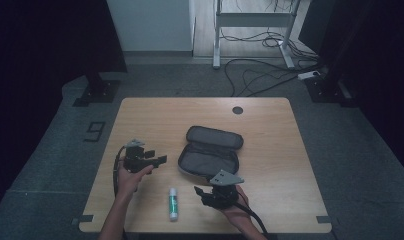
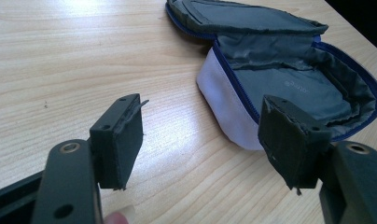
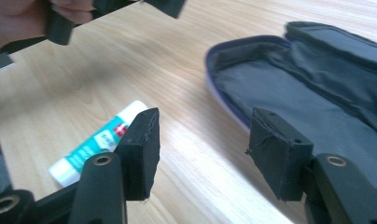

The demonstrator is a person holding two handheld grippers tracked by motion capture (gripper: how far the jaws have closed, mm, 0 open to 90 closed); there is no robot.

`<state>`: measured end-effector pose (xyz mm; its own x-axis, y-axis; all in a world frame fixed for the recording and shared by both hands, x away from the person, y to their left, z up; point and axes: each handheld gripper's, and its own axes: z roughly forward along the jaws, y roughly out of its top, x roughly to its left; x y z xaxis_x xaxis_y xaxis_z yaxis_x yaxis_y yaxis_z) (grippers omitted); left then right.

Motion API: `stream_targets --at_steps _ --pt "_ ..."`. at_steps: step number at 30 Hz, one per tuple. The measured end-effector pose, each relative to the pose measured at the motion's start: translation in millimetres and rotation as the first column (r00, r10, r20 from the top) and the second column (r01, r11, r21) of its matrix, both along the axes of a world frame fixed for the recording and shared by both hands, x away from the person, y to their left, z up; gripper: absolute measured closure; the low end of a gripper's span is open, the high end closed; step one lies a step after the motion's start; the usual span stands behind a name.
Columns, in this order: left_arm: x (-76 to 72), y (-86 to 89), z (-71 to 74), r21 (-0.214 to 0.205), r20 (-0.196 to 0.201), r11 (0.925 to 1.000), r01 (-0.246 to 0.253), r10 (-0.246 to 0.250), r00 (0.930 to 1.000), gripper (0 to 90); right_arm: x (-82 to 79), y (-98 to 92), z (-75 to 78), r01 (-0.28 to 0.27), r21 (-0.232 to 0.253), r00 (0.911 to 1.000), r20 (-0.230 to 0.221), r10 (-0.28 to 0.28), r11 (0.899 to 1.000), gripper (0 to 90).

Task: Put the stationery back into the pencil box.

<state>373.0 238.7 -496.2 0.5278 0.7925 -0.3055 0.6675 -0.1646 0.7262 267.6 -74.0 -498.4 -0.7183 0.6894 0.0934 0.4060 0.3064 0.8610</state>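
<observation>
1. The glue stick (image 1: pixel 173 203) lies flat near the counter's (image 1: pixel 140 120) near edge, between the two hands. In the high view its long axis runs from near edge to far edge, with the white cap end toward the far side.
2. It is a smooth white cylinder with a green and teal label; the right gripper view shows a small red mark on that label (image 3: pixel 97 142).
3. The case (image 1: pixel 210 152) lies unzipped and spread open just beyond the stick, near the counter's middle, its lid flap folded back toward the far edge.
4. The case is soft fabric, grey and creased inside, pale on the outer wall, with a blue zip along the rim (image 2: pixel 289 84).
5. The counter is light wood-grain laminate with a dark round hole near the far edge.
6. The left claw (image 1: pixel 157 156) stands wide with nothing between its black pads, hovering left of the case.
7. The right claw (image 1: pixel 200 192) is partly open and holds nothing; it hangs over the counter between stick and case, touching neither.
</observation>
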Motion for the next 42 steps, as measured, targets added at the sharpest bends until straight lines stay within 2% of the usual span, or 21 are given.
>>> stream_targets --at_steps 6,10,13,15,17,20,25,36,42 --pt "-3.1 1.3 -4.7 0.013 -0.012 0.9999 -0.008 0.008 0.9999 32.1 -0.2 16.5 -3.1 -0.045 0.003 0.9988 -0.020 0.045 0.999 42.9" --pt "-4.4 1.8 -4.6 0.002 -0.012 1.0000 -0.008 0.008 0.9999 32.0 -1.3 25.7 -6.0 -0.065 0.007 0.9974 -0.032 0.065 0.998 43.0" --pt "-4.1 4.0 -6.1 -0.037 -0.027 0.9993 0.002 -0.003 0.9996 32.3 -3.6 33.9 -6.5 -0.082 0.000 0.9961 -0.032 0.082 0.997 42.8" --pt "-4.4 4.5 -5.9 -0.046 -0.029 0.9989 0.003 -0.004 0.9996 32.3 -4.2 36.8 -6.9 -0.086 -0.002 0.9958 -0.031 0.086 0.996 42.7" --pt "-5.9 4.4 -4.1 -0.032 -0.017 0.9995 0.002 -0.003 0.9999 32.4 -5.4 43.4 -8.5 -0.098 -0.007 0.9946 -0.036 0.098 0.995 42.3" --pt "-6.2 4.4 -2.6 -0.039 -0.012 0.9992 0.004 -0.004 0.9999 32.4 -6.2 48.6 -12.4 -0.105 -0.013 0.9934 -0.048 0.105 0.994 42.3" --pt "-4.9 5.0 -3.4 -0.039 -0.016 0.9992 0.001 -0.002 0.9999 32.5 -6.6 58.2 -19.1 -0.123 -0.024 0.9901 -0.070 0.121 0.992 42.2" --pt "-4.1 1.3 -5.0 -0.031 -0.020 0.9995 0.010 -0.011 0.9997 32.5 -14.2 77.5 -28.8 -0.164 -0.052 0.9836 -0.083 0.160 0.985 42.2" --pt "-3.0 0.9 -7.2 -0.023 -0.029 0.9997 0.012 -0.012 0.9995 32.5 -9.3 88.3 -38.9 -0.164 -0.096 0.9828 -0.102 0.154 0.982 41.4"
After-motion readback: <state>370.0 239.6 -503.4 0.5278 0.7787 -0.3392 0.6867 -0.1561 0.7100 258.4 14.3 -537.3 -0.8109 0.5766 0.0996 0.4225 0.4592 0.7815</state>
